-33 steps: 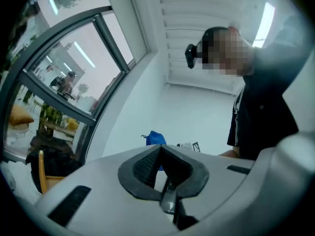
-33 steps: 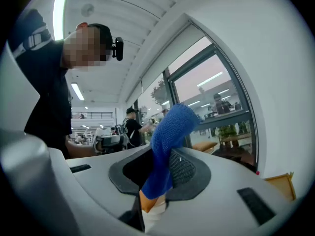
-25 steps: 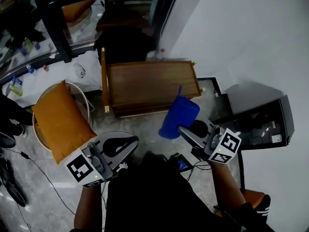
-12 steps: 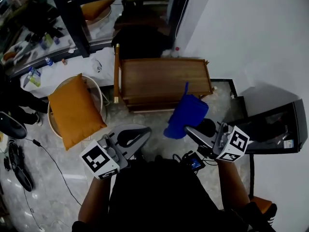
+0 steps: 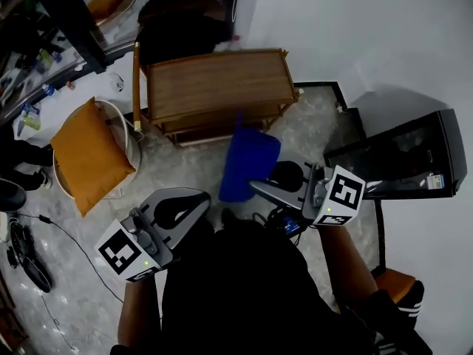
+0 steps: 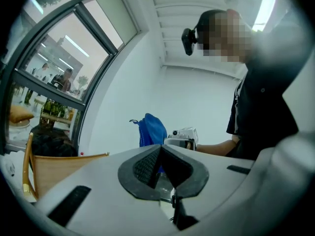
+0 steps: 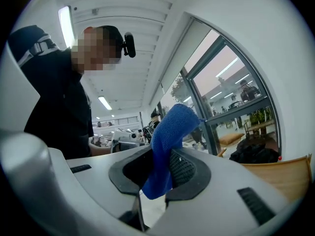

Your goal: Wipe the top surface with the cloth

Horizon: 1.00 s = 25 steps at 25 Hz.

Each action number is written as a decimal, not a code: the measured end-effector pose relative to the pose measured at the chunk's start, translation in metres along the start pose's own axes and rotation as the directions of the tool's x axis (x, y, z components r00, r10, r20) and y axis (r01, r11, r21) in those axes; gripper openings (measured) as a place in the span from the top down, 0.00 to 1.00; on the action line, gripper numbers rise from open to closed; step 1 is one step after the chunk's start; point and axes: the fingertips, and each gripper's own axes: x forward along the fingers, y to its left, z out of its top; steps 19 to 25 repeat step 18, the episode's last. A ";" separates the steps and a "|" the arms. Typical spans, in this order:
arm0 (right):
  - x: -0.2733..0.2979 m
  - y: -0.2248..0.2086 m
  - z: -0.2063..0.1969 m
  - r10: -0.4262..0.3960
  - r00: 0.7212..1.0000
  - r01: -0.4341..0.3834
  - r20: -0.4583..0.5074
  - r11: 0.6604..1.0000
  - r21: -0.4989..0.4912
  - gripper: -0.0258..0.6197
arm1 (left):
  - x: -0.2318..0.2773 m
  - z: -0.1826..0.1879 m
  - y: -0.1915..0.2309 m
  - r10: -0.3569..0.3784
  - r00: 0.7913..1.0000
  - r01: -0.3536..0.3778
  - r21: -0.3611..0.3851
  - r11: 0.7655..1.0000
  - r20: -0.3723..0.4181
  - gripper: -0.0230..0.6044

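Note:
A blue cloth [image 5: 247, 161] hangs from my right gripper [image 5: 256, 186], which is shut on its lower edge; it stands up between the jaws in the right gripper view as the cloth [image 7: 170, 132] in the gripper [image 7: 160, 168]. The wooden table [image 5: 214, 86] stands ahead by the white wall, its top bare. The cloth hangs in front of the table's near edge, above the floor. My left gripper [image 5: 198, 198] is low at the left, shut with nothing between its jaws, well short of the table. In the left gripper view the gripper [image 6: 160, 149] points past the table top [image 6: 59, 165] towards the cloth [image 6: 150, 129].
An orange cushion [image 5: 85, 154] lies on a round white chair left of the table. A black cabinet [image 5: 403, 161] stands at the right by the wall. A dark bag [image 5: 174, 39] sits behind the table. Cables [image 5: 44, 224] trail over the marble floor.
The view has swung, so the table now sits higher and further left. The right gripper still holds the cloth, which hangs lower and closer to the middle. The left gripper stays shut.

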 end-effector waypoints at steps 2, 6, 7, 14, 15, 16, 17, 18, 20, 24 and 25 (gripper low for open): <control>-0.002 0.001 -0.008 0.012 1.000 -0.012 -0.020 1.000 0.006 0.82 | 0.000 -0.002 -0.009 0.004 1.000 -0.004 -0.007 1.000 0.002 0.94; -0.002 0.000 -0.009 0.043 0.998 -0.043 -0.040 0.999 -0.008 0.82 | 0.002 -0.008 -0.020 0.016 0.999 -0.016 -0.002 1.000 -0.032 0.94; -0.003 0.004 -0.010 0.053 0.998 -0.054 -0.043 0.998 -0.012 0.82 | 0.002 -0.008 -0.023 0.021 0.999 -0.021 -0.005 1.000 -0.036 0.94; -0.001 0.022 -0.020 0.143 0.987 -0.143 -0.068 0.990 -0.001 0.82 | 0.001 0.006 -0.040 0.044 0.999 -0.043 0.033 0.999 -0.022 0.94; -0.002 0.023 -0.022 0.151 0.986 -0.151 -0.069 0.989 0.003 0.82 | 0.001 0.006 -0.041 0.047 0.999 -0.047 0.037 0.998 -0.014 0.94; -0.002 0.024 -0.024 0.158 0.985 -0.158 -0.071 0.987 0.006 0.82 | 0.001 0.006 -0.042 0.047 0.999 -0.047 0.040 0.998 0.000 0.94; -0.002 0.025 -0.026 0.165 0.984 -0.165 -0.074 0.986 0.008 0.82 | 0.001 0.007 -0.043 0.047 0.999 -0.047 0.043 0.998 0.015 0.94; -0.003 0.026 -0.027 0.171 0.982 -0.171 -0.077 0.985 0.010 0.82 | 0.001 0.007 -0.044 0.045 0.999 -0.047 0.046 0.998 0.030 0.94; -0.003 0.026 -0.027 0.171 0.982 -0.171 -0.077 0.985 0.010 0.82 | 0.001 0.007 -0.044 0.045 0.999 -0.047 0.046 0.998 0.030 0.94; -0.003 0.026 -0.027 0.171 0.982 -0.171 -0.077 0.985 0.010 0.82 | 0.001 0.007 -0.044 0.045 0.999 -0.047 0.046 0.998 0.030 0.94; -0.003 0.026 -0.027 0.171 0.982 -0.171 -0.077 0.985 0.010 0.82 | 0.001 0.007 -0.044 0.045 0.999 -0.047 0.046 0.998 0.030 0.94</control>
